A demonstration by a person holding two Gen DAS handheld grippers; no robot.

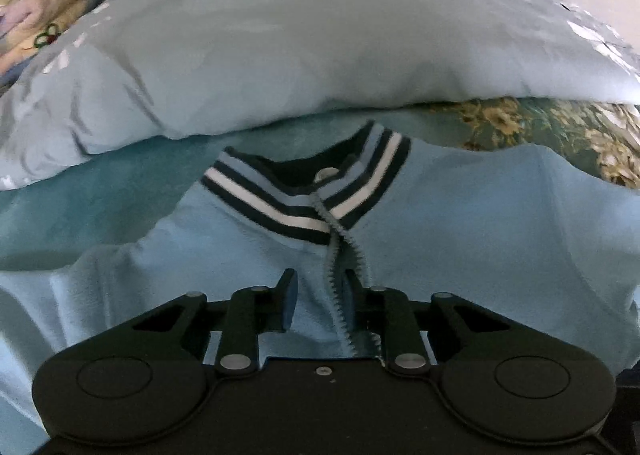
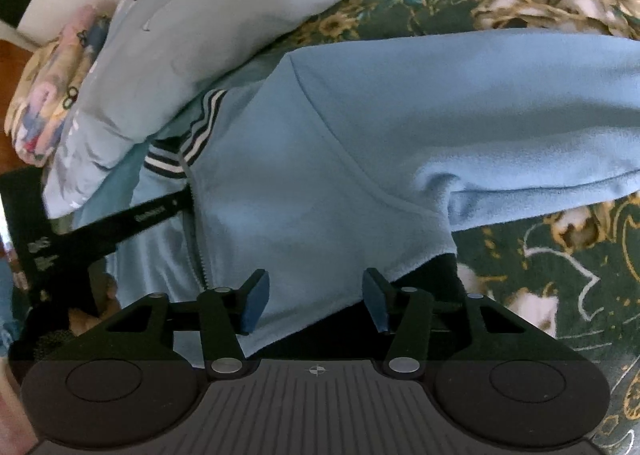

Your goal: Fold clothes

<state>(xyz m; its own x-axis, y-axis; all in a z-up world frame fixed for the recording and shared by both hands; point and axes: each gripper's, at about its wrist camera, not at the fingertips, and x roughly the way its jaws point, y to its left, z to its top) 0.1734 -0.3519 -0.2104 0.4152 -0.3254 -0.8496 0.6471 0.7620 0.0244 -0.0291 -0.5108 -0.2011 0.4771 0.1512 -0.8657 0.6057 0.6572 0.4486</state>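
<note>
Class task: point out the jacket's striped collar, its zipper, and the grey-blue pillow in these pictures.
striped collar (image 1: 276, 211): left wrist view, on the white stripe.
zipper (image 1: 340, 295): left wrist view, on the teeth.
pillow (image 1: 280, 47): left wrist view, on its middle.

Baby-blue fleece jacket (image 1: 460, 223) on my feed

Collar (image 1: 304, 195) striped navy, white, blue; pillow (image 1: 320, 47) pale grey-blue, bedspread (image 2: 560, 255) dark green with floral print.

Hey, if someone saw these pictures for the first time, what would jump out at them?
First the light blue fleece jacket spread on the bed, its navy and white striped collar lying just below a big pale blue pillow. Next, the left gripper straddling the zipper under the collar. In the right wrist view, the right gripper hangs open over the jacket's edge, beside the dark green floral bedspread.
</note>
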